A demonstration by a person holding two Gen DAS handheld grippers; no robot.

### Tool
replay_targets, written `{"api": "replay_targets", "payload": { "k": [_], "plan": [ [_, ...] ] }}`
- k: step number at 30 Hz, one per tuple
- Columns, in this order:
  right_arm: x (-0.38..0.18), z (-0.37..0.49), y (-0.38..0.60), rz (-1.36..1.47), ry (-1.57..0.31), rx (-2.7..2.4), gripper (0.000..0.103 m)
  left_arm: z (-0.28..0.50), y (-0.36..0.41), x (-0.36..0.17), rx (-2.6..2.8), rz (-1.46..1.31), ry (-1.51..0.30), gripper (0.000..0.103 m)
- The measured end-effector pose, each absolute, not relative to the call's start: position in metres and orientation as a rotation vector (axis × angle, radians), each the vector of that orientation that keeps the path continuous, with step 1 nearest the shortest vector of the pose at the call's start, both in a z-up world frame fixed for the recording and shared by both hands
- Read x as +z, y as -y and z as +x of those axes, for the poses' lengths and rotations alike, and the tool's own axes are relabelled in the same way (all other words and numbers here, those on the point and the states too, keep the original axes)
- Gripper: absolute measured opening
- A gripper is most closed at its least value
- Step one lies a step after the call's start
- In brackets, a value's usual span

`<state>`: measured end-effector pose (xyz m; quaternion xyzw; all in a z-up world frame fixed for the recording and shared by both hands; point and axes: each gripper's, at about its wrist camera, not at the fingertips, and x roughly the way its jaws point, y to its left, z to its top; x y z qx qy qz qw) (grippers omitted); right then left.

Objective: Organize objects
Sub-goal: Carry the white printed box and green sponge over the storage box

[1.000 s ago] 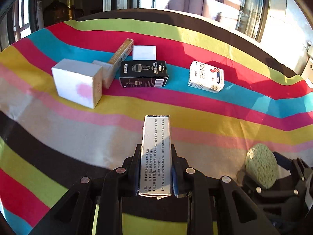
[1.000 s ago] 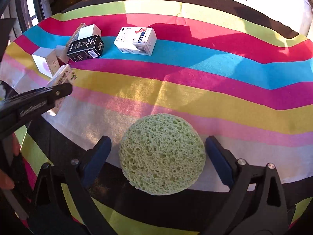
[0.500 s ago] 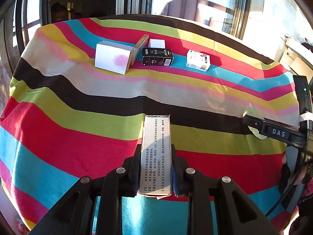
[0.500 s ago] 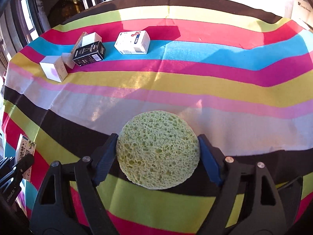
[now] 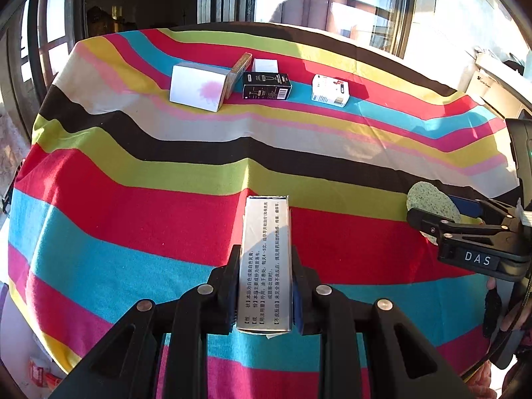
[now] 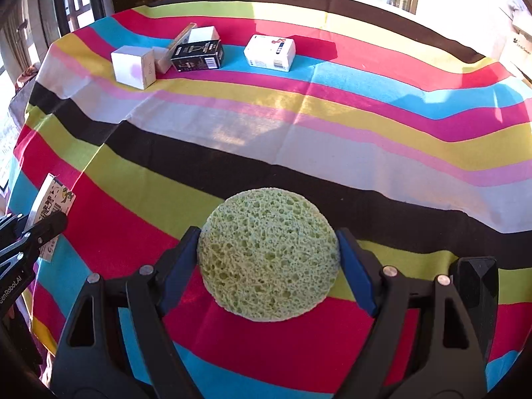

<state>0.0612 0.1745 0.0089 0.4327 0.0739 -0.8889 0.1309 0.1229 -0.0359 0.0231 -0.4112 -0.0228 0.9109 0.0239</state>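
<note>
While aloft: one box (image 5: 266, 259), one sponge (image 6: 269, 256)

I am seeing strong low sunlight pouring in through the windows (image 5: 365, 10) behind the table (image 5: 166, 219), and their panes are blowing out to white at the upper right of both views. The striped cloth is glowing in saturated colour, with boxes at the far edge throwing short dark shadows. The fisheye lenses are bending the stripes and darkening the corners. Everything central is staying sharp; the black tongs are sitting in near-silhouette
</note>
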Motion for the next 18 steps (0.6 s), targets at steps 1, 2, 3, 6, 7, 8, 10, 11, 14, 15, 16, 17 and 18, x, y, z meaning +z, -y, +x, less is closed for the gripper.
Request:
{"api": "replay_targets", "payload": {
  "k": [1, 2, 3, 6, 7, 8, 10, 11, 14, 15, 16, 17, 18],
  "plan": [
    [0.009, 0.065, -0.170, 1.250, -0.233, -2.575, 0.083, 0.126, 0.038, 0.023, 2.822, -1.274, 0.074, 0.026],
    [0.009, 0.068, -0.165, 1.243, -0.252, -2.568, 0.083, 0.130, 0.041, 0.024, 2.825, -1.273, 0.077, 0.026],
    [0.009, 0.072, -0.161, 1.236, -0.268, -2.563, 0.083, 0.133, 0.043, 0.024, 2.830, -1.271, 0.077, 0.026],
    [0.012, 0.080, -0.151, 1.220, -0.294, -2.545, 0.083, 0.142, 0.051, 0.026, 2.848, -1.269, 0.081, 0.026],
    [0.013, 0.082, -0.149, 1.216, -0.304, -2.541, 0.083, 0.145, 0.055, 0.026, 2.852, -1.271, 0.086, 0.026],
    [0.013, 0.084, -0.146, 1.212, -0.313, -2.536, 0.083, 0.148, 0.058, 0.026, 2.856, -1.272, 0.091, 0.026],
    [0.015, 0.089, -0.140, 1.205, -0.327, -2.523, 0.083, 0.154, 0.063, 0.026, 2.863, -1.277, 0.101, 0.026],
    [0.015, 0.092, -0.138, 1.200, -0.337, -2.517, 0.083, 0.157, 0.066, 0.025, 2.867, -1.279, 0.105, 0.026],
    [0.016, 0.100, -0.130, 1.188, -0.358, -2.494, 0.083, 0.166, 0.075, 0.024, 2.878, -1.283, 0.122, 0.026],
    [0.016, 0.103, -0.127, 1.185, -0.364, -2.486, 0.083, 0.169, 0.077, 0.024, 2.883, -1.283, 0.126, 0.026],
    [0.016, 0.105, -0.124, 1.181, -0.375, -2.479, 0.083, 0.171, 0.079, 0.024, 2.886, -1.282, 0.130, 0.026],
    [0.016, 0.108, -0.121, 1.176, -0.385, -2.472, 0.083, 0.173, 0.081, 0.024, 2.889, -1.282, 0.135, 0.026],
    [0.017, 0.111, -0.117, 1.171, -0.392, -2.463, 0.083, 0.176, 0.083, 0.024, 2.892, -1.283, 0.139, 0.026]
  ]
}}
